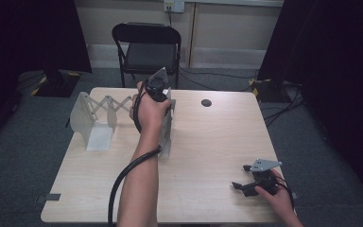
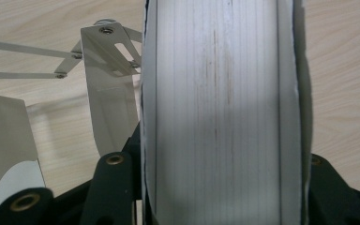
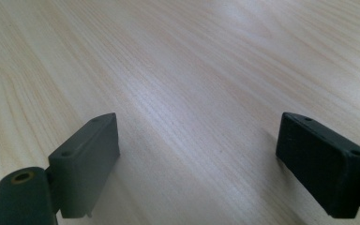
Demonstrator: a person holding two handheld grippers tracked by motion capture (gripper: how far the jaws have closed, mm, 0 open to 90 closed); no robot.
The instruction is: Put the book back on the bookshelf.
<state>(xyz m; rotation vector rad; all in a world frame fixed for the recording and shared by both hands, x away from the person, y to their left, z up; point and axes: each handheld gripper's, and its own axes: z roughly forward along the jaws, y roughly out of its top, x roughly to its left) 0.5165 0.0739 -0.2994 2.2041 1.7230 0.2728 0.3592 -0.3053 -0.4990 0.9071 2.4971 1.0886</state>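
I have my left gripper (image 1: 163, 94) clamped on the right end panel (image 2: 220, 112) of the expanding metal rack (image 1: 105, 113), the jaws pressing its two faces from above, so the step in hand, as I judge it, is to slide that panel sideways along the table (image 1: 208, 142) and change the spread of the scissor links (image 1: 118, 103); to do it well I should keep the panel upright and pull in a straight line along the rack's length, low and level, so the foot neither lifts nor digs into the wood; I should also keep the grip square on the panel, since a twist of my wrist would likely jam the links; the left end panel (image 1: 82, 116) stands unheld toward the left edge of the table, so a hard tug may drag the whole rack; my right gripper (image 1: 246, 177) rests on the near right of the table, well apart from the rack, its jaws spread wide with nothing between them but bare wood; the rack sits on the far left part of the table, directly under my left hand (image 1: 149, 111).
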